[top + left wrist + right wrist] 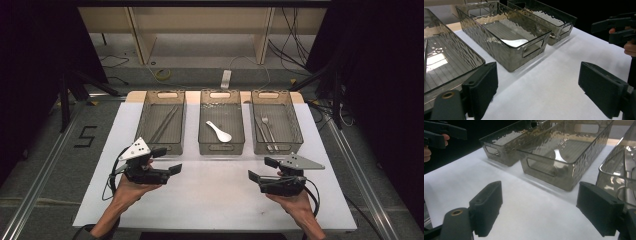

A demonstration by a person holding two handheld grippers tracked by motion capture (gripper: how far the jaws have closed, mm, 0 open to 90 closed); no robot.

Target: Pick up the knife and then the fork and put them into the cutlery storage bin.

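Over the white desk (210, 195), both the left gripper (169, 161) and right gripper (260, 170) hovered with jaws released, empty, near the three bins (222, 145).

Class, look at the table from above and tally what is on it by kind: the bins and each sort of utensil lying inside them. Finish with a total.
Smoky clear bins: 3 (left, middle, right)
Chopsticks, in the left bin: 2
White spoon, in the middle bin: 1
Metal cutlery, in the right bin: 2, one a fork, the other too small to name
Total: 8
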